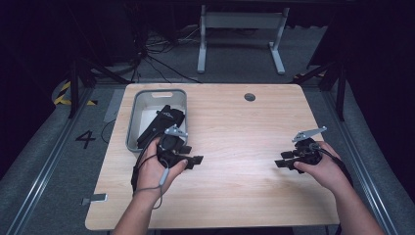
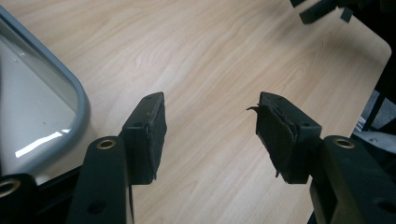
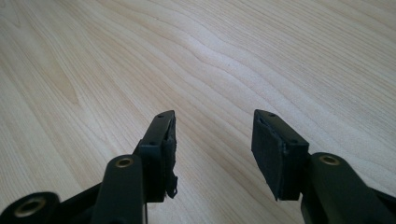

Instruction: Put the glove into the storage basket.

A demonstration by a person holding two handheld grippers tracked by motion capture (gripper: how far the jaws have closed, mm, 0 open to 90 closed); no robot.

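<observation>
My left gripper (image 1: 195,161) rests low over the wooden table (image 1: 235,127) just right of a grey bin (image 1: 138,100), its jaws pointing right. In the left gripper view it (image 2: 210,128) stands open with bare wood between the pads. My right gripper (image 1: 281,162) sits near the table's right edge, jaws pointing left toward the middle. In the right gripper view it (image 3: 212,144) is open over bare wood grain. A black device (image 1: 164,122) lies slanted inside the bin. Neither gripper holds anything.
The bin's rounded grey rim (image 2: 77,93) lies close on the left in the left gripper view. A round cable hole (image 1: 249,96) is at the table's far side. A white table frame (image 1: 240,29) and cables stand on the floor beyond.
</observation>
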